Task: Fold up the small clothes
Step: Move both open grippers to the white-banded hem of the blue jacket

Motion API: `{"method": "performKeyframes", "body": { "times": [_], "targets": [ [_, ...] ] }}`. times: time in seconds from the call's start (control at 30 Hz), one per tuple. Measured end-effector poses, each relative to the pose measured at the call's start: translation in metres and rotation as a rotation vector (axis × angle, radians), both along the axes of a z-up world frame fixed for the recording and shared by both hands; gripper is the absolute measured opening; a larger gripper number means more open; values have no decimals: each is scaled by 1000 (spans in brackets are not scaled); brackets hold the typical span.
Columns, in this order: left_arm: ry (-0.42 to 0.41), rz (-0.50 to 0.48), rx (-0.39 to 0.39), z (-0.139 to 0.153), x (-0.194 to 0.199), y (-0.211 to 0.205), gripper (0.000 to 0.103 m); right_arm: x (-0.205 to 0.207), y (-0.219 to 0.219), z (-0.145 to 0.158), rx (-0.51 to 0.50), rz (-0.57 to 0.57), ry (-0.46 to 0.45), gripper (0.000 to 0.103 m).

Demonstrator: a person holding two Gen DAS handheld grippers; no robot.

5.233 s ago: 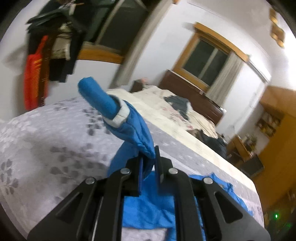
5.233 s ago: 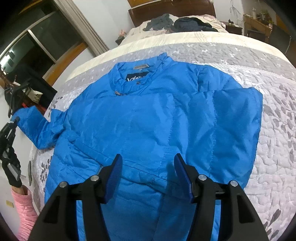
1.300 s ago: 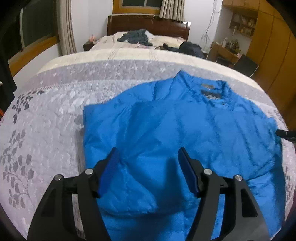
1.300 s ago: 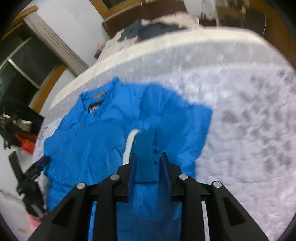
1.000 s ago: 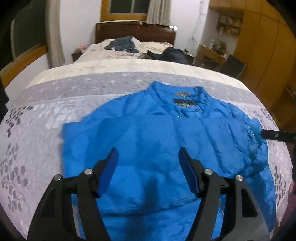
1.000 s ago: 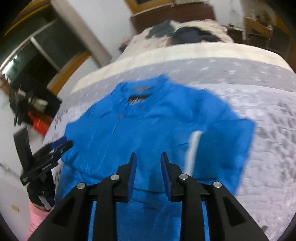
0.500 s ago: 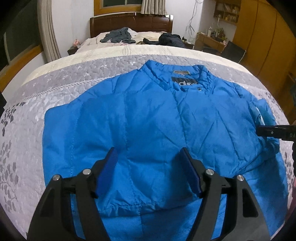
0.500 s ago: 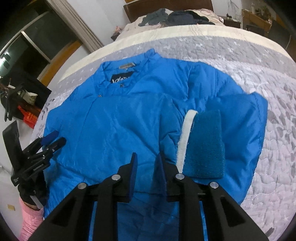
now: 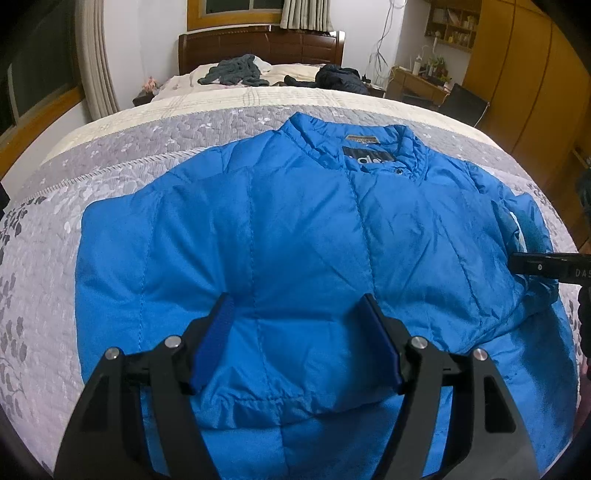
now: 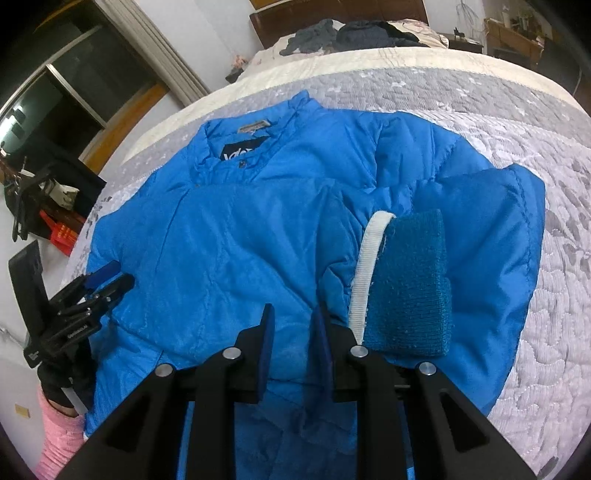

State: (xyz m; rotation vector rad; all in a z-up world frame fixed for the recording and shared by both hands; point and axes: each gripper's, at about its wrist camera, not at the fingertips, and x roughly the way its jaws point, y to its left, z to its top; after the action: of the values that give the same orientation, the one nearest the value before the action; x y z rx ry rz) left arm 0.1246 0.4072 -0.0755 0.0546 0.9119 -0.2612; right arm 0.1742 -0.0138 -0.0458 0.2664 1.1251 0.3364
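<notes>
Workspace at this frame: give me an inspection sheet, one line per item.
Surface: grey leaf-print quilt on the bed, cream blanket beyond it.
Job's things: blue puffer jacket lying flat, collar away from the cameras, both sleeves folded onto the body; knit cuff with white band rests on top.
Clutter: dark clothes heaped near the wooden headboard.
Grippers: left claw open above the jacket, holding nothing; right claw open by a narrow gap, holding nothing.
Cables: wires on the far wall.
Surroundings: curtained window, desk, wardrobe.
</notes>
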Motion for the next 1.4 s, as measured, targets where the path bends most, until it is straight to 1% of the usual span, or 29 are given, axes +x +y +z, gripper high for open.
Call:
{"method": "performKeyframes", "body": {
  "times": [0.2, 0.37, 0.47, 0.57, 0.6, 0.63, 0.7, 0.8, 0.87, 1.0, 1.13, 1.2, 1.27, 1.4],
  "targets": [
    [-22, 3, 39, -4, -4, -6, 70, -3, 3, -2, -10, -9, -21, 22],
    [-30, 7, 37, -4, -4, -5, 70, -4, 3, -2, -10, -26, -26, 22],
    [-21, 20, 14, -1, -4, -2, 70, -3, 3, 0, -1, -34, -26, 22],
    [10, 37, -13, 7, -10, 4, 72, -12, -2, 10, 29, -40, -43, 30],
    [14, 36, -31, 13, -15, 7, 76, -16, -3, 15, 36, -36, -53, 36],
    [16, 37, -38, 16, -19, 10, 77, -22, -4, 20, 37, -34, -65, 42],
    [22, 33, -48, 24, -30, 14, 78, -36, -4, 33, 2, -26, -95, 48],
    [21, 16, -58, 37, -55, 23, 83, -58, -6, 45, -24, -1, -105, 53],
    [15, 12, -57, 43, -72, 31, 83, -72, -11, 47, -27, 9, -97, 55],
    [17, 22, -21, 47, -110, 50, 87, -112, -26, 46, -29, 23, -84, 58],
    [57, 49, 5, 40, -152, 76, 88, -161, -43, 42, -54, 38, -81, 65],
    [80, 73, 9, 34, -167, 89, 88, -181, -49, 40, -67, 46, -81, 67],
    [107, 112, 2, 26, -186, 105, 88, -207, -56, 37, -79, 43, -78, 68],
    [154, 167, -45, 13, -223, 133, 88, -245, -62, 30, -59, 49, -62, 70]
  ]
}}
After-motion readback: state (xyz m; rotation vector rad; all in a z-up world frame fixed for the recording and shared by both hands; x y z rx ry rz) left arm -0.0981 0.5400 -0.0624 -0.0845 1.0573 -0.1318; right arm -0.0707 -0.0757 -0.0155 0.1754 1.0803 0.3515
